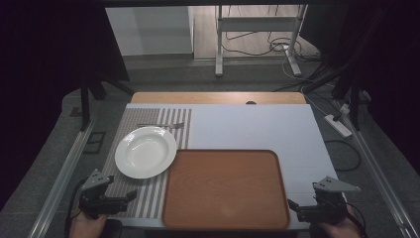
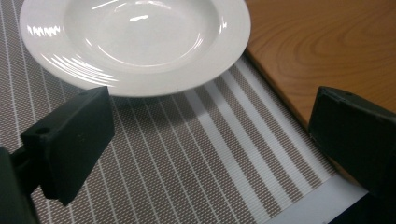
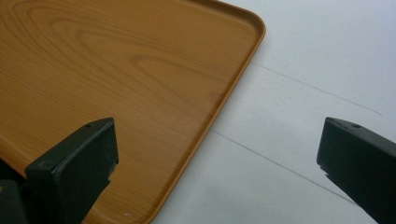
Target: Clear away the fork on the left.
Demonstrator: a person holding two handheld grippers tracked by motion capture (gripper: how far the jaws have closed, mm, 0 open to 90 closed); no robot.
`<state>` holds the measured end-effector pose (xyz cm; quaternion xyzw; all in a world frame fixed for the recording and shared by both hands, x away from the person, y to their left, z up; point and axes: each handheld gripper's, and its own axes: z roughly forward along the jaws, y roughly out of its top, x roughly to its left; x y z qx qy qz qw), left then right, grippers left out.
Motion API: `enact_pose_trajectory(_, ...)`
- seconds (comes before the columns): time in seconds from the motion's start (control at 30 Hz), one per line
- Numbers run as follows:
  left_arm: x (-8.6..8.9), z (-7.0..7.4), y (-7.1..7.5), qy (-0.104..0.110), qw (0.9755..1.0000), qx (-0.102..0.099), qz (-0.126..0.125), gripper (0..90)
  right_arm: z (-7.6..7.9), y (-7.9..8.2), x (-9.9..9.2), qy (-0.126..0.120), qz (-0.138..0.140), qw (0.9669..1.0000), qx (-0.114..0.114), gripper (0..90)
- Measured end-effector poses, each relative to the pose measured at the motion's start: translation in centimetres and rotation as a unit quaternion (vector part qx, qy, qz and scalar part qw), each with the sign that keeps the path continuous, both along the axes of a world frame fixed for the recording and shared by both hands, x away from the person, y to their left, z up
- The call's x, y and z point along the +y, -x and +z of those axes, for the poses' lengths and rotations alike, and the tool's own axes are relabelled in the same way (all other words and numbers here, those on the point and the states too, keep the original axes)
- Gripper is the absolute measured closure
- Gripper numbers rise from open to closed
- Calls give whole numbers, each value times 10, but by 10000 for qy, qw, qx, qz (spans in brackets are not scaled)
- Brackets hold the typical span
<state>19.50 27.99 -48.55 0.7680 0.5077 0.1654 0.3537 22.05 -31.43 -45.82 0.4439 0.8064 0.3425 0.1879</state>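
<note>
My left tool (image 1: 130, 196) hovers over the near end of the striped placemat (image 1: 143, 198), jaws wide apart, nothing between them. The white plate (image 1: 145, 151) sits just ahead on the mat, its rim touching the wooden tray (image 1: 225, 188). My right tool (image 1: 293, 205) is at the tray's near right corner, jaws spread wide and holding nothing, over the tray edge and the white bench (image 1: 257, 126).

No readable text, label, brand, number or sign in any view. Plate (image 1: 145, 151), wooden tray (image 1: 225, 187), striped placemat (image 1: 132, 197) and table (image 1: 257, 126) all plain, unmarked.
</note>
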Motion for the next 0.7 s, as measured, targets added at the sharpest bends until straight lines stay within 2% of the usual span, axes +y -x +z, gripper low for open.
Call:
enact_pose_trajectory(0.07, -3, 0, 0, -126, 9999, 20, -14, 4, 0, 0, 0, -19, 3, 10000, 4, 0)
enact_pose_trajectory(0.13, -3, 0, -1, -166, 9999, 35, -21, 4, 0, 0, 0, -43, 3, 10000, 0, 0)
enact_pose_trajectory(0.37, -2, -1, -2, -80, 9999, 80, 8, 3, 0, 0, -1, -36, -16, 10000, 51, 0)
enact_pose_trajectory(0.6, -3, -1, -3, -108, 9999, 131, 10, 0, -1, 0, -1, 0, 13, 10000, 49, 0)
enact_pose_trajectory(0.7, -1, -1, -4, -24, 9998, 173, 34, 0, -1, 0, 0, -4, 25, 10000, 60, 0)
